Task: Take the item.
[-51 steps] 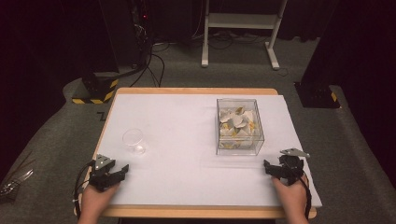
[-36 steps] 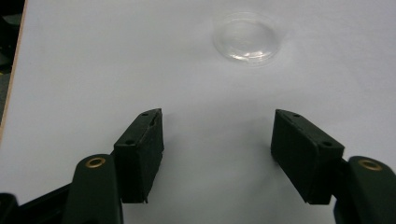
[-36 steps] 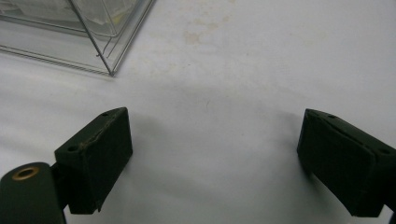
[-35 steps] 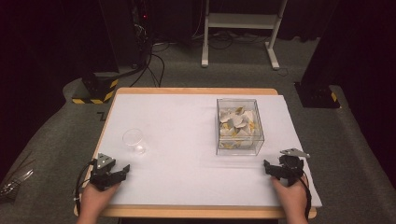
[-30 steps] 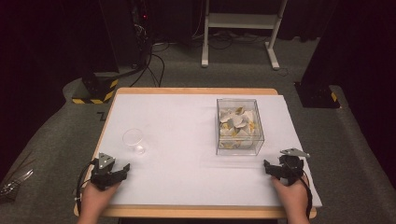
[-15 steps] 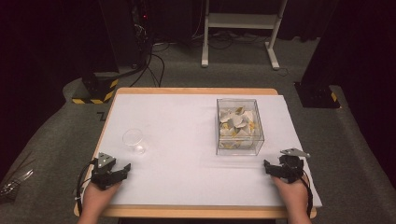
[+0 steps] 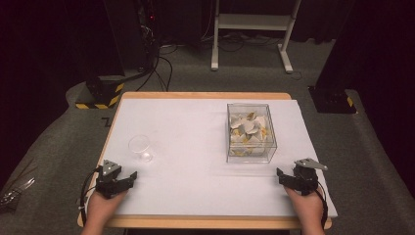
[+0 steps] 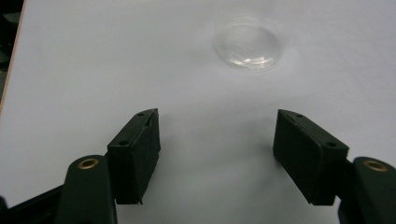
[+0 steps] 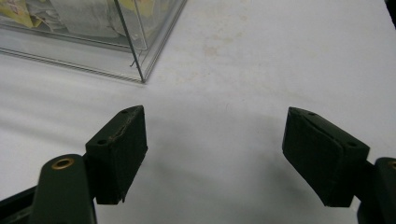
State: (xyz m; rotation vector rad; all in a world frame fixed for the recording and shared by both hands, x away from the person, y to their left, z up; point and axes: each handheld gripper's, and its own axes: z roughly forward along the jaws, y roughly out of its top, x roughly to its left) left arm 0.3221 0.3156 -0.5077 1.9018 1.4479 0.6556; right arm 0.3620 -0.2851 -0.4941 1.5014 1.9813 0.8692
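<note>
On the white table top (image 7: 195, 137), which we take first as the largest thing in view, stand two containers well apart. Toward the right and farther from the person is a clear box (image 7: 251, 133), square-walled and open at the top as far as we can judge; it holds a loose heap of white and yellow packets (image 7: 247, 128) piled to about half its height. What the packets are we cannot tell. One near corner of the box (image 9: 140, 56) appears ahead of the right gripper in the right gripper view. Toward the left, nearer the person, stands a small clear cup (image 7: 140, 147), upright and with nothing in it; the left gripper view looks down on its round rim (image 8: 249, 43).

At the near edge we see the left gripper (image 7: 128, 177), resting just short of the cup, its jaws spread wide with bare table between them (image 8: 217, 154). The right gripper (image 7: 283, 176) lies near the front right corner of the box; its jaws have just been closing a little, yet they stand wide apart with nothing between them (image 9: 215, 154).

We judge the step in hand to be the first reach. Done well, the right gripper rises above the box wall before descending on one packet, while the left steadies the light cup by its side, gently.
</note>
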